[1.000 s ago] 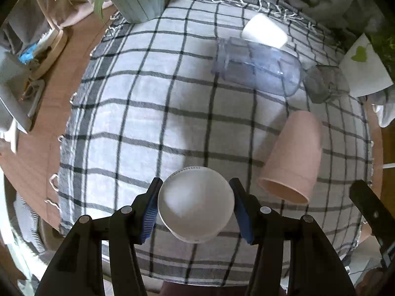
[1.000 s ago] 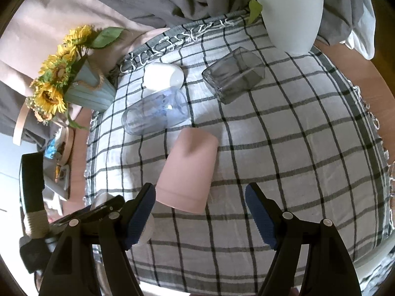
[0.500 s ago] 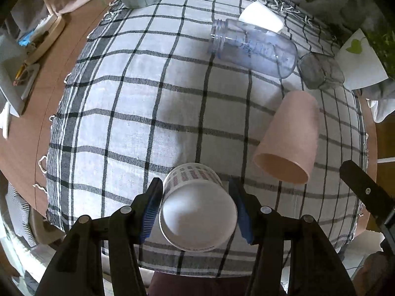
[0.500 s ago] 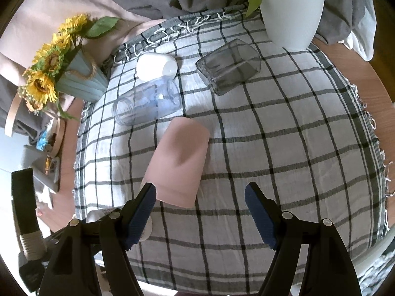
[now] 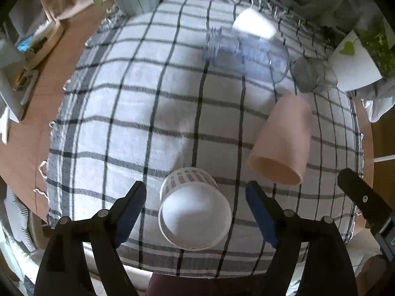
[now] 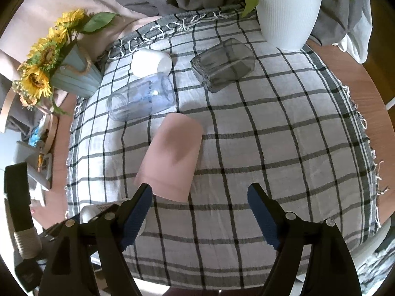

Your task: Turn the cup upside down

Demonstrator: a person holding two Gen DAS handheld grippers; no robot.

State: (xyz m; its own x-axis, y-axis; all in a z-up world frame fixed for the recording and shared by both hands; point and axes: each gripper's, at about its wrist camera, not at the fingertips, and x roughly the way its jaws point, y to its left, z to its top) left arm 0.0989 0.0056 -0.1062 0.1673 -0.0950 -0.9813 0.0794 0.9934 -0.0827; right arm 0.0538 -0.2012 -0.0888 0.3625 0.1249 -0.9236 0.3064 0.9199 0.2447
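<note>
A: Where is the white paper cup (image 5: 195,212) sitting?

B: On the checked cloth (image 5: 153,113) near the front edge of the bench (image 5: 22,148); its wide end is facing the left wrist camera and the printed narrow end is pointing away, though I cannot tell whether it is lying on its side or standing.

A: Is the left claw (image 5: 195,209) pinching it?

B: No; its blue pads (image 5: 129,209) are standing spread on either side, with cloth showing in both gaps; I am judging that it is letting the cup rest by its own weight.

A: And the right claw (image 6: 200,215)?

B: Spread wide and holding nothing; it is hovering just beside the open rim of the pink cup (image 6: 172,162), which is lying on its side and looking, to me, like the next candidate.
</note>
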